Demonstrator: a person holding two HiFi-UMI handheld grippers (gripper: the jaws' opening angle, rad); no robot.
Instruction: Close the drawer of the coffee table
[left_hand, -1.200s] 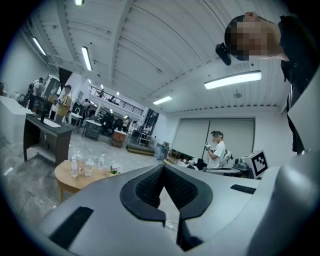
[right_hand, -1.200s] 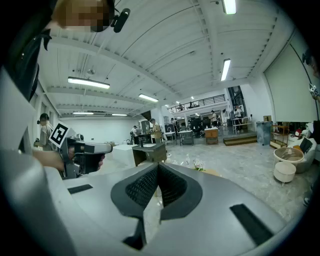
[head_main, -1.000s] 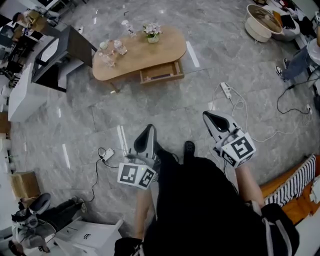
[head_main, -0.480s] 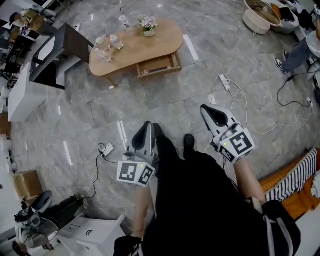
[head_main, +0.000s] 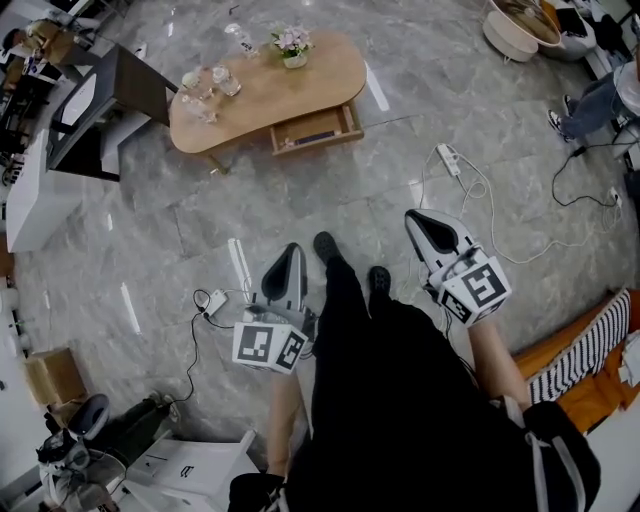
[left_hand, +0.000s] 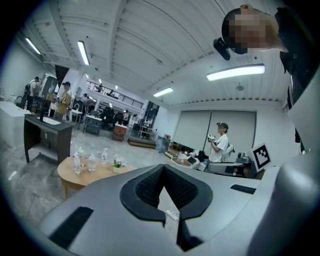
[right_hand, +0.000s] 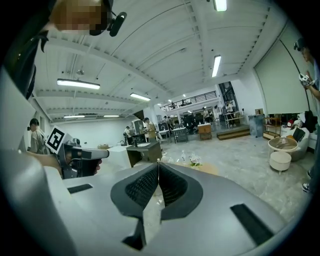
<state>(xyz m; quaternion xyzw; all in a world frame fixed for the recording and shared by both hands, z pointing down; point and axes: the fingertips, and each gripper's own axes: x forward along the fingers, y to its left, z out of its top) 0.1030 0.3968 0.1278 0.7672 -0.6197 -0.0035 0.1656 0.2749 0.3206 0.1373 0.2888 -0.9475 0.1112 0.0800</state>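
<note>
Well ahead of both pairs of fingers, across a stretch of grey stone floor (head_main: 330, 205), the low wooden desk (head_main: 300, 92) is standing with its drawer (head_main: 314, 130) pulled out toward you. The drawer is jutting clear of the desk's near edge, and nothing is touching it. You are holding the left gripper (head_main: 291, 252) out in front of your body with its fingers (left_hand: 144, 189) pressed together at the tips and nothing caught between them. Only a narrow wedge of floor is showing behind the pads. The right gripper (head_main: 414, 220) is sitting the same way, its fingers (right_hand: 141, 187) meeting at the tips and gripping nothing.

Both grippers are hanging well apart from the desk and well apart from each other, with your dark shoes (head_main: 325, 246) between them. From the left fingers the desk is lying ahead and off to the left. From the right fingers it is lying almost straight beyond the tips.

On the desk top, at the end farther from the drawer, a cluster of clear bottles (head_main: 205, 92) is standing upright, and a small potted flower (head_main: 292, 45) is sitting near the far edge — both apart from the drawer. Between the right fingers and the desk, a white power strip (head_main: 450, 160) is lying on the floor with its cable trailing off to the right. Just left of the left fingers, a small white plug (head_main: 215, 305) is resting on the floor with a dark cord looping away from it.
</note>
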